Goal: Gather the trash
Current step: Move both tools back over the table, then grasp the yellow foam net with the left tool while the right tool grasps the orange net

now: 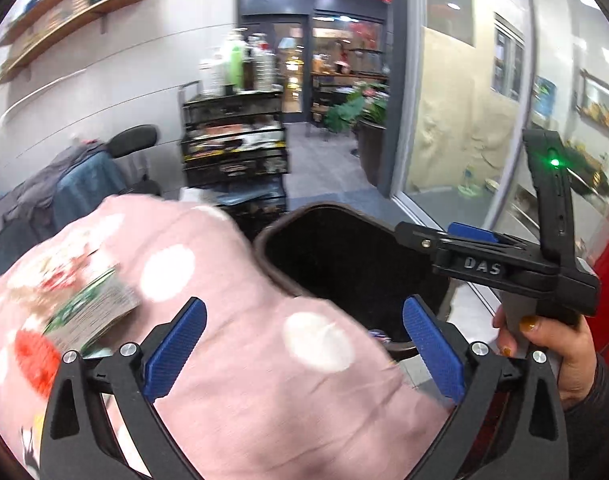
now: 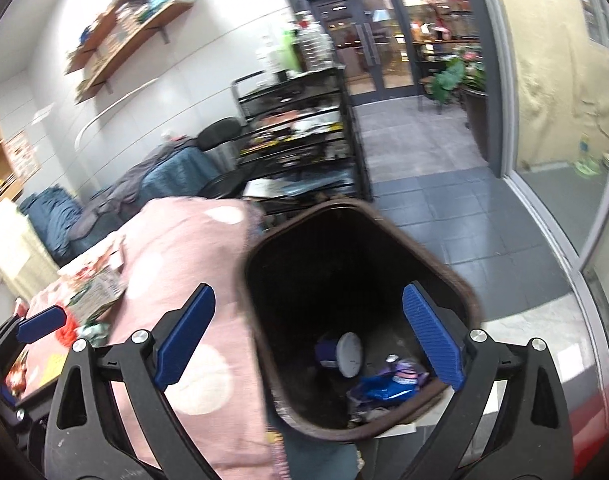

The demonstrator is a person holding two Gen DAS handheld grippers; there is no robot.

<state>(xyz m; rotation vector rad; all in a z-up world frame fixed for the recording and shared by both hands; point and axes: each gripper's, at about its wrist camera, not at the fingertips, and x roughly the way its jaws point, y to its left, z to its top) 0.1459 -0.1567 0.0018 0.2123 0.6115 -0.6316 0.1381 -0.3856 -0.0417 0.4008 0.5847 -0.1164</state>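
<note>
Fingers (image 2: 432, 344) of the right hand-held gripper (image 2: 308, 340) stand spread wide with nothing between them, poised over the mouth of the brown trash bin (image 2: 444, 276). At the bin's bottom lie a purple cup with a white lid (image 2: 344, 354) and crumpled blue wrappers (image 2: 384, 388) — trash already inside. The left hand-held gripper (image 1: 304, 348) is likewise released, hovering over the pink polka-dot cloth (image 1: 232, 264) just beside the bin. On that cloth rests a printed paper packet (image 1: 92, 312), blurred. Beyond, a black wire rack (image 2: 300, 136) stands cluttered against the wall, wooden shelves (image 2: 132, 28) above — glass doors (image 2: 364, 40) farthest back.
</note>
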